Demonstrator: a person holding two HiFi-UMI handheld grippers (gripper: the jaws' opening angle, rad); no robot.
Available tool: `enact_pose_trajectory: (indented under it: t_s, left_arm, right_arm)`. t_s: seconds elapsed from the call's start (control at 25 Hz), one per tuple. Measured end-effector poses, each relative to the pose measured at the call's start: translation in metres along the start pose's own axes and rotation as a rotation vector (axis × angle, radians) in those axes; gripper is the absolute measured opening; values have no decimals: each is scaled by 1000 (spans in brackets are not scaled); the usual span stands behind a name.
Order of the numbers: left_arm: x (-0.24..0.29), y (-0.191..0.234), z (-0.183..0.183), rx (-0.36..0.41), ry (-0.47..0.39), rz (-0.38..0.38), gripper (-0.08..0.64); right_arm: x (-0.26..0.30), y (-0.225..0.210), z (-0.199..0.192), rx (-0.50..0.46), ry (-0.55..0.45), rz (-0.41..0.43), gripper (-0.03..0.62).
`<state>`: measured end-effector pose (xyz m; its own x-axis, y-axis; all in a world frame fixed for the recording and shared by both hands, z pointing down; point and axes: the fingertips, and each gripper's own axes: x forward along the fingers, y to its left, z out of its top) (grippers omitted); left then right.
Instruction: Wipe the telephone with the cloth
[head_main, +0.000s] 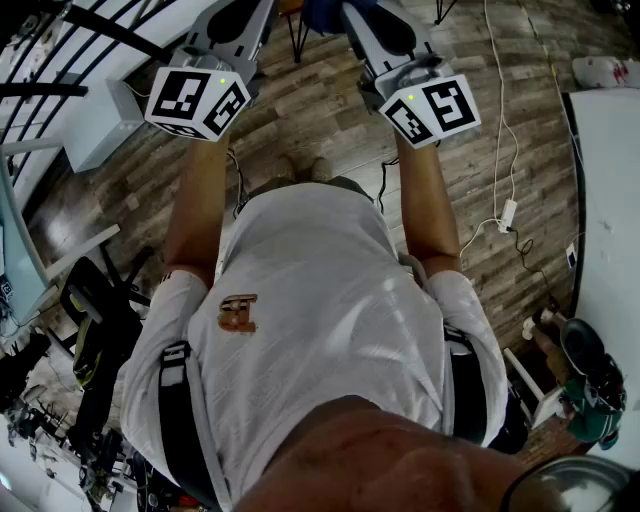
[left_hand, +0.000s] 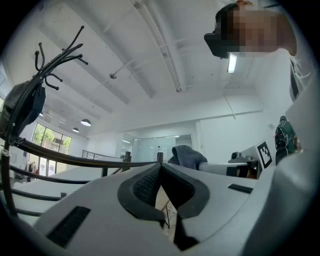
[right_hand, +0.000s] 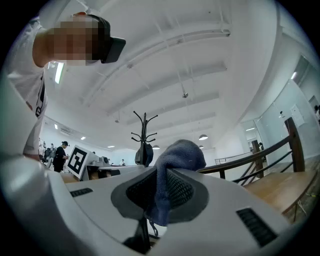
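No telephone shows in any view. A blue-grey cloth (right_hand: 178, 154) is pinched between the pads of my right gripper (right_hand: 162, 175), and it bulges out past the tips and hangs down between them. The same cloth (left_hand: 188, 156) is seen from the left gripper view, off to the right. My left gripper (left_hand: 160, 167) is shut with its tips touching and nothing between them. In the head view both grippers are held up in front of the person's chest, with the left marker cube (head_main: 197, 100) and the right marker cube (head_main: 432, 108) near the top edge. Their jaw tips are cut off there.
Below is a wooden floor (head_main: 300, 110) with a white cable and power strip (head_main: 507, 213). A white table (head_main: 610, 200) stands at the right and a white box (head_main: 100, 120) at the left. A coat rack (right_hand: 144, 135) and a dark railing (right_hand: 265, 155) stand nearby.
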<state>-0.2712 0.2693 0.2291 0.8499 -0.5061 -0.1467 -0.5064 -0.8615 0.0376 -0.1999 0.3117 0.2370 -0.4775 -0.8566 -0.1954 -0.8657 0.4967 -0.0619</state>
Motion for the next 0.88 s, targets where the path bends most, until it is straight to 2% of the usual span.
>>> enact_pose_trajectory:
  t_s: [0.36, 0.88]
  left_arm:
    - [13, -12, -3, 0, 1, 14, 18]
    - [57, -43, -16, 16, 8, 46, 18]
  right_arm:
    - [-14, -15, 8, 12, -15, 11, 60]
    - [-55, -73, 13, -14, 3, 2, 60]
